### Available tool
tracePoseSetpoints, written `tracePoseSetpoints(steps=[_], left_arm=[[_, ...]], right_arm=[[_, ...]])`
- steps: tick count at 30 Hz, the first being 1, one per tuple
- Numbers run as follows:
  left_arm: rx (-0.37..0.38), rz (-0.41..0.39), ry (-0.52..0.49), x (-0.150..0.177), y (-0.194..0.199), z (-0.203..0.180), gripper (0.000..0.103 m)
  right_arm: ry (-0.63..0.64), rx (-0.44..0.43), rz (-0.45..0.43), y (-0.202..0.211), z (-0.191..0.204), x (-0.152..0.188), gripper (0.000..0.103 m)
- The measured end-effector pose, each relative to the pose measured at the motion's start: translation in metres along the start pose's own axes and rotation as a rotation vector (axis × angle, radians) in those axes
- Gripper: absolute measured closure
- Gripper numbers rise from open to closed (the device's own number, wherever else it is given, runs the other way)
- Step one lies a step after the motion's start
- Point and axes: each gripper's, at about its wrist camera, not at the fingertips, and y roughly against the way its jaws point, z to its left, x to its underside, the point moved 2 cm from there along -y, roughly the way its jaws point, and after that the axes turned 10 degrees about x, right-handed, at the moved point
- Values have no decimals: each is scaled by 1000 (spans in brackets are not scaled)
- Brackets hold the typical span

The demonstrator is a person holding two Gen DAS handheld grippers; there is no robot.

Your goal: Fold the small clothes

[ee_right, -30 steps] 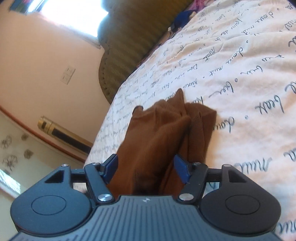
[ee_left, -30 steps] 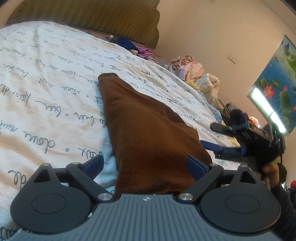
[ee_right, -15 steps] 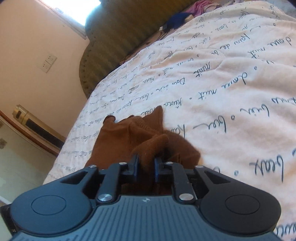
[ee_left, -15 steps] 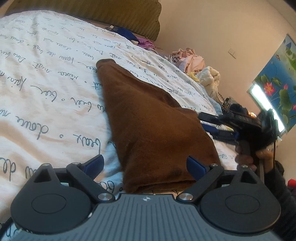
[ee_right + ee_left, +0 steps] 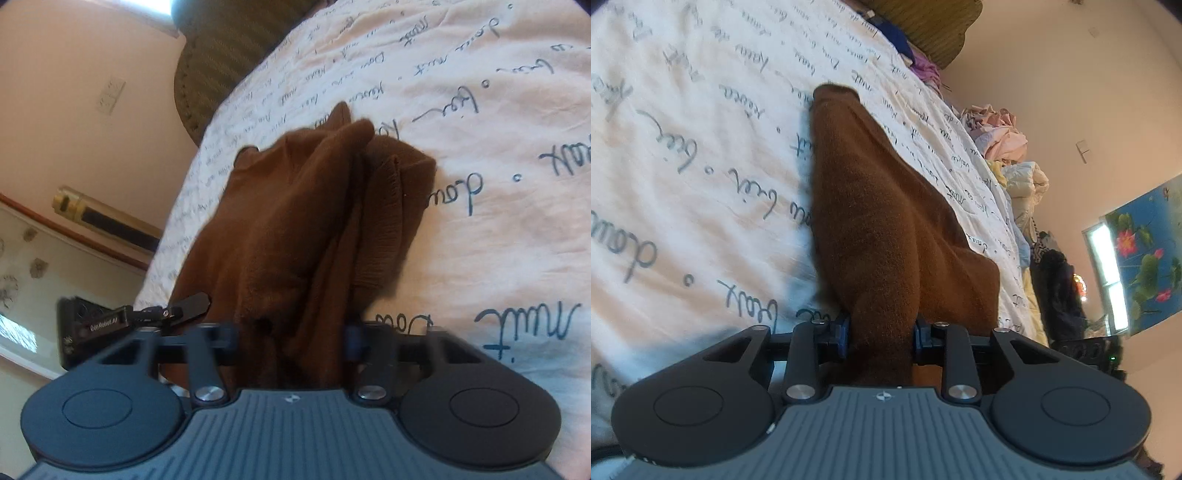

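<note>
A brown knitted garment (image 5: 886,221) lies on a white bed sheet with handwriting print (image 5: 701,147). My left gripper (image 5: 881,338) is shut on the garment's near edge, with the cloth bunched between the blue pads and lifted off the sheet. In the right wrist view the same brown garment (image 5: 295,221) stands in folds. My right gripper (image 5: 293,338) is shut on a thick bunch of it. The left gripper (image 5: 184,308) shows at the garment's left side in that view.
A pile of pink and white clothes (image 5: 1004,136) lies at the far right of the bed. A green-brown headboard (image 5: 229,48) stands behind the sheet. A flower picture (image 5: 1145,254) hangs on the wall. The bed's edge (image 5: 166,243) runs left of the garment.
My left gripper closed on the garment's near edge and raised it. My right gripper closed on the garment half a second ago, and now holds a thicker bunch.
</note>
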Motion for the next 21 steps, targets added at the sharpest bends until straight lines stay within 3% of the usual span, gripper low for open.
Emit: tracePoseSetpoints(steps=[3, 5, 6, 9, 12, 13, 16, 18, 21], left_arm=[[-50, -29, -139, 15, 24, -17, 73], [-127, 10, -221, 27, 18, -15, 67], [-158, 11, -244, 31, 15, -11, 59], [-142, -23, -245, 32, 29, -13, 49], [-105, -153, -282, 20, 61, -23, 16], [-106, -183, -285, 13, 66, -23, 11], [-113, -202, -232, -21, 54, -21, 13], [-97, -150, -185, -38, 29, -14, 14], [-152, -63, -155, -52, -15, -2, 17]], right_arm=[[64, -49, -24, 12, 17, 14, 74], [84, -40, -15, 7, 20, 25, 73], [82, -17, -5, 0, 16, 29, 70], [-38, -104, -7, 2, -1, 28, 61], [-63, -108, -101, 34, -5, 19, 36], [-51, -109, -151, 46, -7, 15, 26], [-72, -68, -241, 58, -19, -12, 21], [-91, -70, -215, 43, -24, -35, 20], [-55, 1, -154, 6, -14, -60, 20]])
